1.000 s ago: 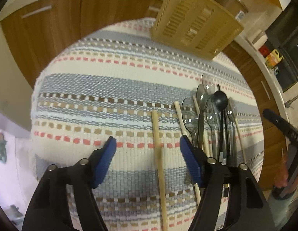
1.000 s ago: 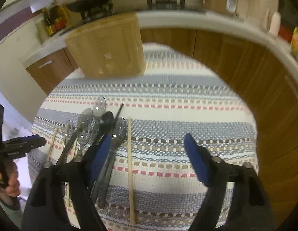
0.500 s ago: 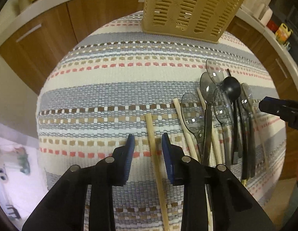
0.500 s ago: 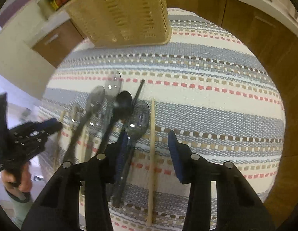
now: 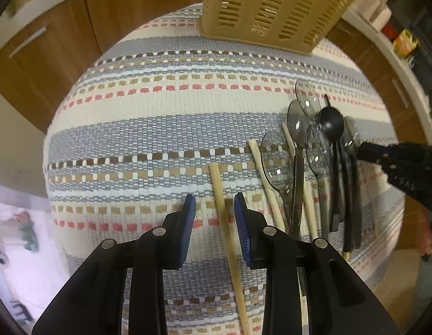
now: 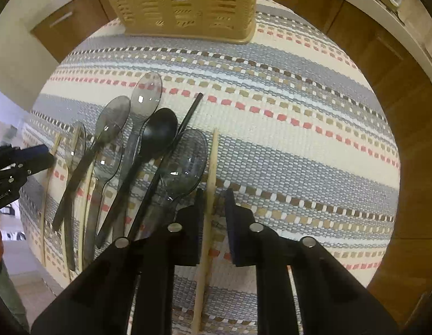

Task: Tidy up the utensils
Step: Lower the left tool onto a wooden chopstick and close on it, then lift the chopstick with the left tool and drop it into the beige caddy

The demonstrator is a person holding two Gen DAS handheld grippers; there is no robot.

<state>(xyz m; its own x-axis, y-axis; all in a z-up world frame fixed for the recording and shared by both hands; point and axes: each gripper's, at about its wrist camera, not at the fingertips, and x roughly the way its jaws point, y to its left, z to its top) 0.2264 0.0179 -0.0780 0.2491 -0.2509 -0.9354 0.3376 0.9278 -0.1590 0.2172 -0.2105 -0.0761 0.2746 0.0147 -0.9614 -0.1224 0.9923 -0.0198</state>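
Right view: black stick full length; left view: tip only.

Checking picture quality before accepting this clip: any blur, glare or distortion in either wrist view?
Left wrist view: strong fisheye bulge in the striped mat, dark corners, right edge blurred. Right wrist view: same bulge, sharper; small glints on the clear spoons; basket evenly lit, no harsh shadows.
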